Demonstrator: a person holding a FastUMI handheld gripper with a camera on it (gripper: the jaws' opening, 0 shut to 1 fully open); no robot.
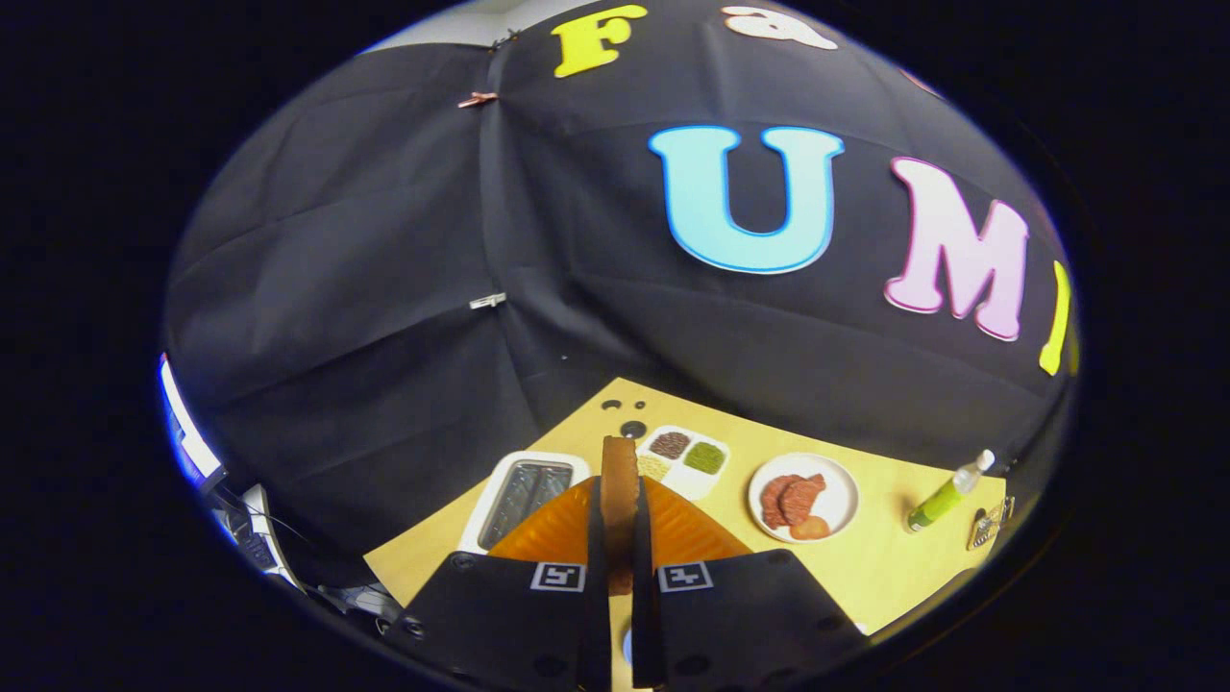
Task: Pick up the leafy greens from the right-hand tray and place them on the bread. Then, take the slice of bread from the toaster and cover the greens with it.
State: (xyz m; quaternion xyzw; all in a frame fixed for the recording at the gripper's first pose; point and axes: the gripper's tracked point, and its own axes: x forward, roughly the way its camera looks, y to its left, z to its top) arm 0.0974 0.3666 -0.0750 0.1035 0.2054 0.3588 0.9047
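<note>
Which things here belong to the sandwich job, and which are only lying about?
Job: bread slice, held edge-on between the fingers of the tool; toaster, just beyond the fingers.
Lying about: white plate with meat slices; green bottle; divided tray.

You have one toaster [524, 495], one bread slice [620, 481], one divided tray [687, 459], one plate [836, 485], and one green bottle [947, 495].

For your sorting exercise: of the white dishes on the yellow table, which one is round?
The white plate holding brown food, between the divided tray and the green bottle. The divided tray is rectangular. The gripper is shut on the bread slice.
</note>
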